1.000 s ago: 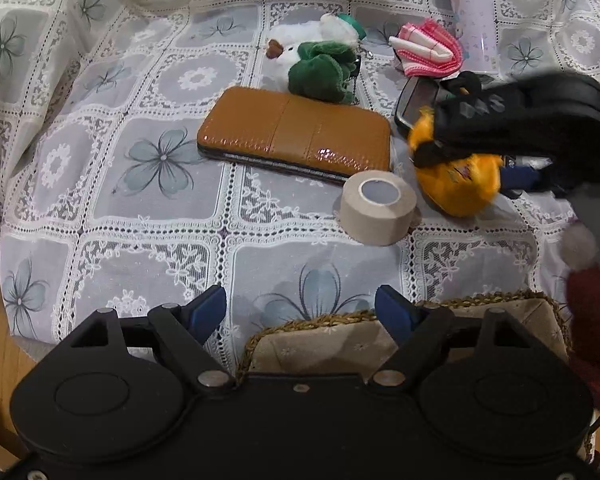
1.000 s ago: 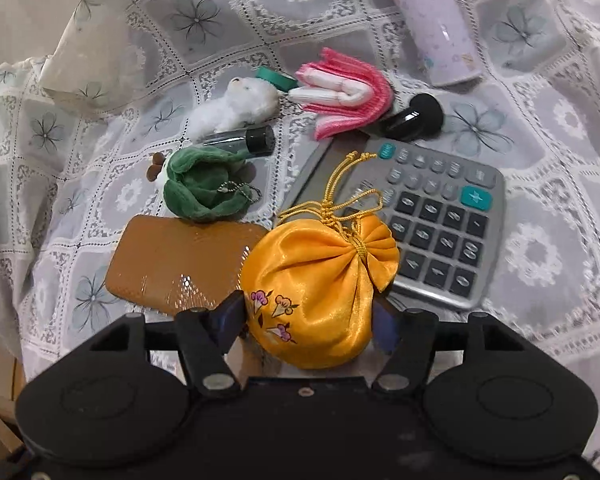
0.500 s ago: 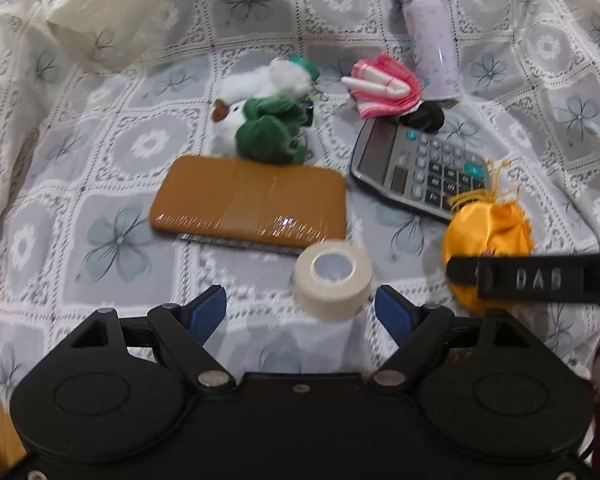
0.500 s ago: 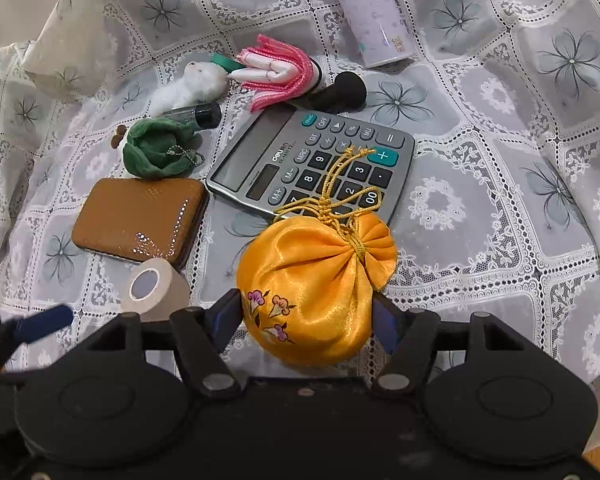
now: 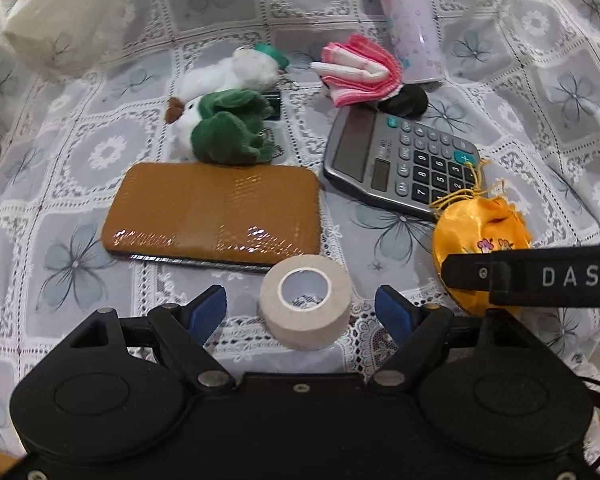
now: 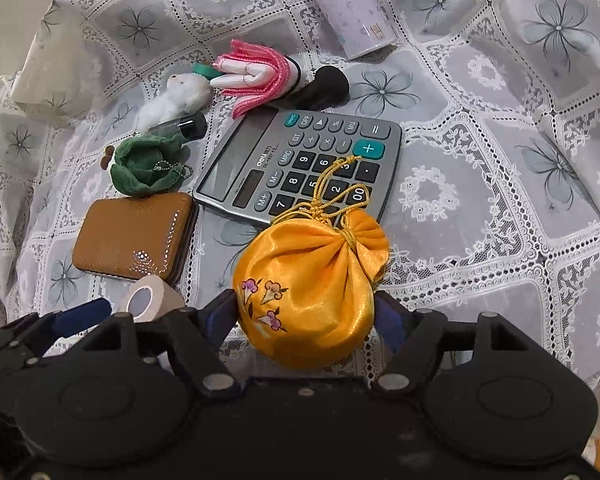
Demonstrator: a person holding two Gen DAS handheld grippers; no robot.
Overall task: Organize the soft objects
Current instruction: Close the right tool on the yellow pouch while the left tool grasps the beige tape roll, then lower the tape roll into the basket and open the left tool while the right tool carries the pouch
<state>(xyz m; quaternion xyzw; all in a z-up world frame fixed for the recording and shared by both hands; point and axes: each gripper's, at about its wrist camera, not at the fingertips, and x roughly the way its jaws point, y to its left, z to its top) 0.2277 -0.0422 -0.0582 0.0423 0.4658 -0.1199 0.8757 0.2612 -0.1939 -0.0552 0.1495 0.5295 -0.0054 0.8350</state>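
Between the fingers of the right gripper (image 6: 306, 316) sits the yellow satin pouch (image 6: 308, 280), resting on the tabletop (image 6: 480, 216) near its front edge, drawstring neck pointing away onto the calculator (image 6: 300, 160). Jaws have just been opening; pads appear clear of the glossy, rounded, flower-embroidered fabric. The left gripper (image 5: 300, 304) is spread, straddling a tape roll (image 5: 306, 300).

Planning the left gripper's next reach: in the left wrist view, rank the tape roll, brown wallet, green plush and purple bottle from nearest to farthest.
From the left gripper:
1. Tape roll, between its open fingers.
2. Brown wallet, just beyond, slightly left.
3. Green plush, behind the wallet's far edge.
4. Purple bottle, far back, to the right.
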